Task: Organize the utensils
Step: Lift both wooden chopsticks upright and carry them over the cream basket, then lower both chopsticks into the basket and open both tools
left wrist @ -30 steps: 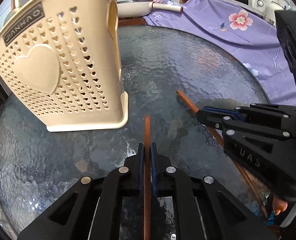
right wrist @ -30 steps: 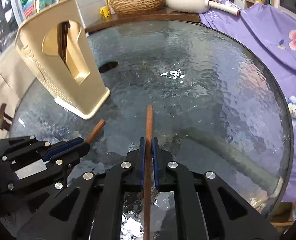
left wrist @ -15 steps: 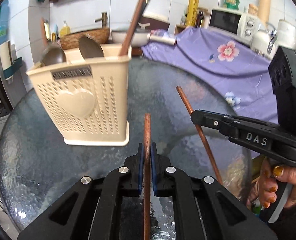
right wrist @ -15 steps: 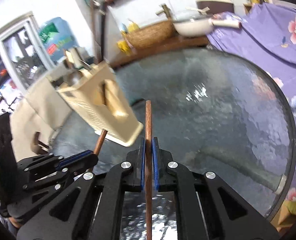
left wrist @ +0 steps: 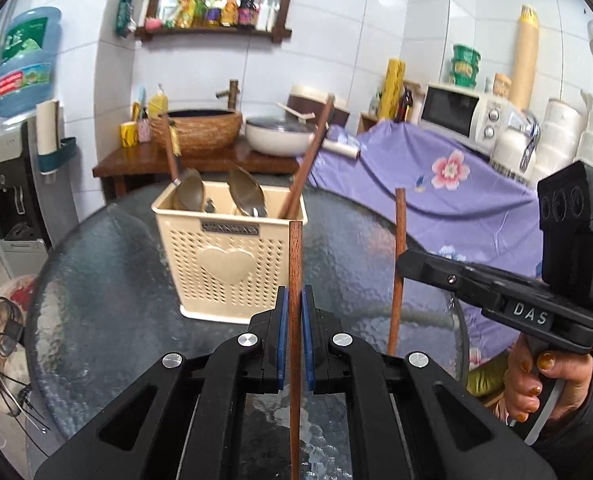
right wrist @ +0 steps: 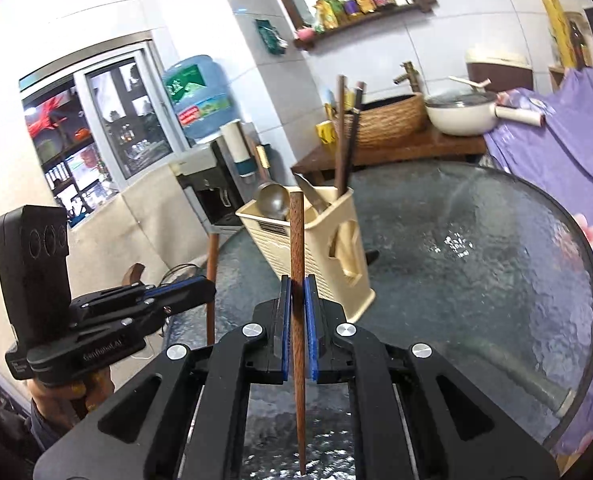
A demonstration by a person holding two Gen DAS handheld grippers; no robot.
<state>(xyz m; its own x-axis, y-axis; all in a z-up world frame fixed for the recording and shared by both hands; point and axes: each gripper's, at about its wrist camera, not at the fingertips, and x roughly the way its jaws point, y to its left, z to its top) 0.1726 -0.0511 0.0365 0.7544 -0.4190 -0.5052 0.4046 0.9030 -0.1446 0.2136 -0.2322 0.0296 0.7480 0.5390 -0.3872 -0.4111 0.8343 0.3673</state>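
Observation:
My left gripper is shut on a brown wooden chopstick that stands upright in the jaws. My right gripper is shut on a second chopstick, also upright; in the left wrist view this gripper and its chopstick show at the right. A cream perforated utensil basket stands on the glass table ahead, holding spoons and a chopstick. The basket lies beyond both grippers.
The round textured glass table has its edge close on the left. A purple flowered cloth covers furniture on the right. A side table with a wicker basket and a white pot stands behind. A water dispenser is at far left.
Both grippers have tilted up from looking down at the table to level, raising their chopsticks upright. The basket now appears farther away, seen from the front.

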